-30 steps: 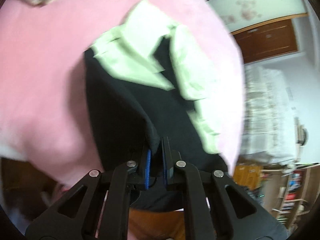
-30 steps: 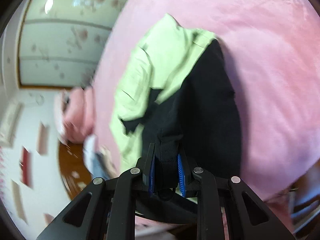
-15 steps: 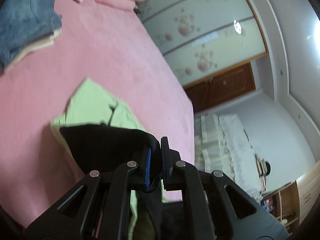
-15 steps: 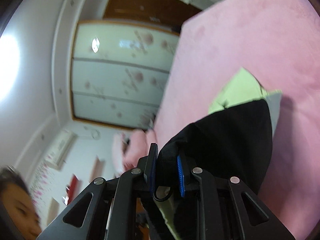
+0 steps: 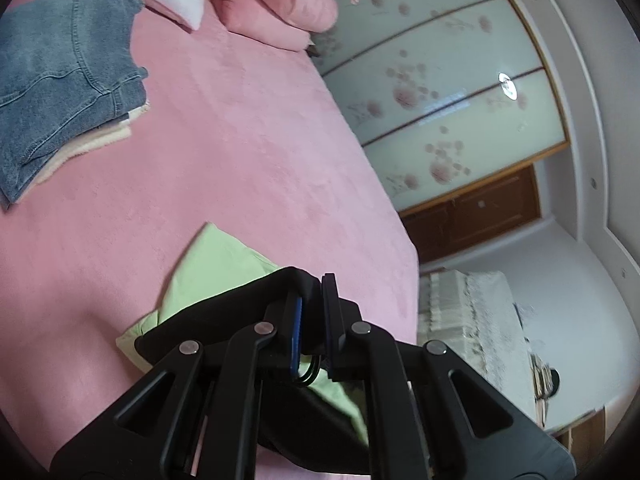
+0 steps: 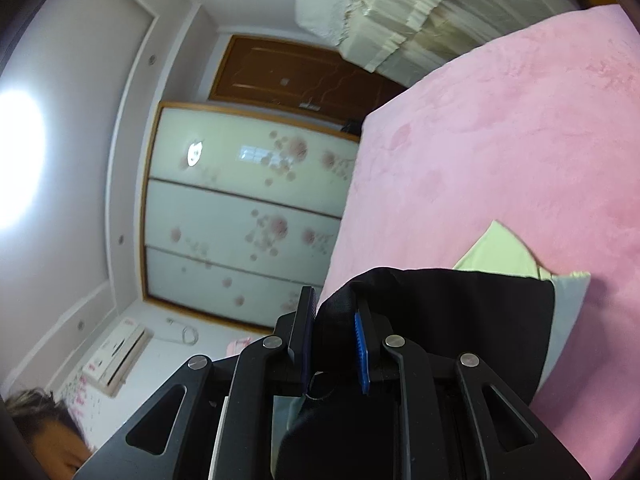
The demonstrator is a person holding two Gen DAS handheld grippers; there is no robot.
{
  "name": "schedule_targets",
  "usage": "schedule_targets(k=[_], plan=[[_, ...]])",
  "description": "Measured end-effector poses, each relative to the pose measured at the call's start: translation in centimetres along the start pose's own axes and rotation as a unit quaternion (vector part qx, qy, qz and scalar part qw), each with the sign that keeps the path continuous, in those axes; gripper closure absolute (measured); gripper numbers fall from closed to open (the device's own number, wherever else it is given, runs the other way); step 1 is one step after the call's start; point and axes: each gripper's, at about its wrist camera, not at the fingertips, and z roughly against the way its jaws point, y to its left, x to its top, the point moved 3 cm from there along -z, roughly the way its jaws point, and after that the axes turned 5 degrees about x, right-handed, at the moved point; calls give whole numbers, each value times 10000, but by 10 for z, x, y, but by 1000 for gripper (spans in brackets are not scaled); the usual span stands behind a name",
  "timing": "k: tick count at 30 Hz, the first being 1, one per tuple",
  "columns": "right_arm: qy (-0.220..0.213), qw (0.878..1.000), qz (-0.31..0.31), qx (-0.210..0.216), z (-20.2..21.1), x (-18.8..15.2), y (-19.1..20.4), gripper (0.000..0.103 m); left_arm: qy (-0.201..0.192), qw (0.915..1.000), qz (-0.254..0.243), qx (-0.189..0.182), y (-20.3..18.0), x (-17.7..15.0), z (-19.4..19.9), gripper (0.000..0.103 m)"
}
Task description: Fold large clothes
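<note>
Black and light-green garment held up over the pink bed by both tongs.

On the far left a folded blue denim piece (image 5: 60, 80) lies on the pink plush bed cover (image 5: 240, 152). The left tongs (image 5: 310, 312) are clamped on a corner of the black and light-green garment (image 5: 216, 268). The right tongs (image 6: 332, 332) pinch another black fold of it (image 6: 460, 312); its green part rests on the bed.
</note>
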Motion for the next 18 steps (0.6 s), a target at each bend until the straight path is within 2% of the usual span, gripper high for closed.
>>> schedule_targets(k=[4,7,12,16,17,18], plan=[[29,9994,-237,-252,-25,21,-20,86,-57,9991,-153,396,1,-3,-35,97],[238,9975,-328,-577,-60,32,-46,86,-11,9964,-251,811,-1,-2,-71,97],[605,9928,-399,-955,-126,46,-99,86,-24,9931,-306,1136,4,3,-122,97],[737,9871,-82,-1419,-168,53,-134,86,99,9819,-666,1771,6,3,-173,97],[727,9843,11,-1606,-181,57,-143,85,243,9752,-833,2034,6,1,-191,94],[714,9792,216,-1889,-190,57,-149,79,326,9718,-920,2148,6,-1,-200,92]])
